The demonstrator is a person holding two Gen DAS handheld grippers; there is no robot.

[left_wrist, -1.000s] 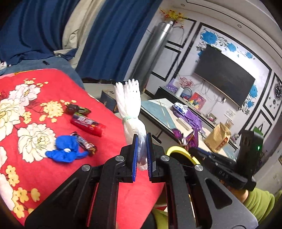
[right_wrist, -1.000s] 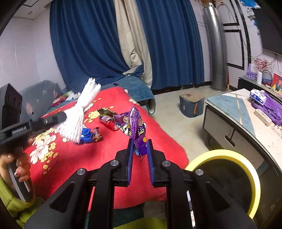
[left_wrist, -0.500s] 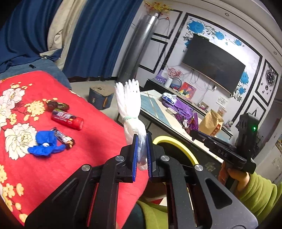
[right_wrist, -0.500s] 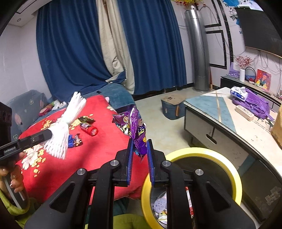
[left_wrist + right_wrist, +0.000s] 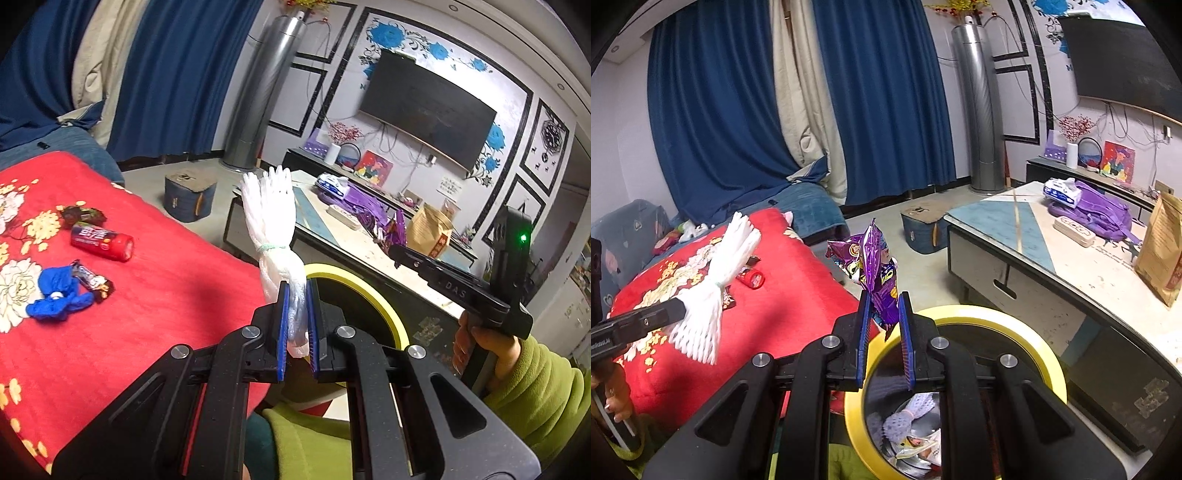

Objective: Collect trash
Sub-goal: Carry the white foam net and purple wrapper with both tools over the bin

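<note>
Foam netting (image 5: pixel 271 218), white and ribbed, tied at its waist with a pale green band, stands upright out of the left gripper (image 5: pixel 295 325), whose blue ridged pads are clamped on its lower end. In this left wrist view the yellow-rimmed bin (image 5: pixel 354 288) sits just behind the gripper. Left of the bin spreads a red blanket (image 5: pixel 147 295) with cream flowers, bearing a red cylindrical tube (image 5: pixel 102 242), a crumpled blue glove (image 5: pixel 55 295) and dark candy wrappers (image 5: pixel 92 282). Only this view shows the wall-mounted television (image 5: pixel 428 110) and the person's green sleeve (image 5: pixel 535 380).

From the right wrist, the right gripper (image 5: pixel 884 325) pinches a crinkled, glossy purple snack bag (image 5: pixel 875 269) just above the bin's near rim (image 5: pixel 1027 332). Only here is the bin's inside visible: a metallic liner with wrappers and another piece of netting at the bottom. Right of the bin stands a low table (image 5: pixel 1089 273) with a smooth top; behind it hang blue curtains (image 5: pixel 879 92).
</note>
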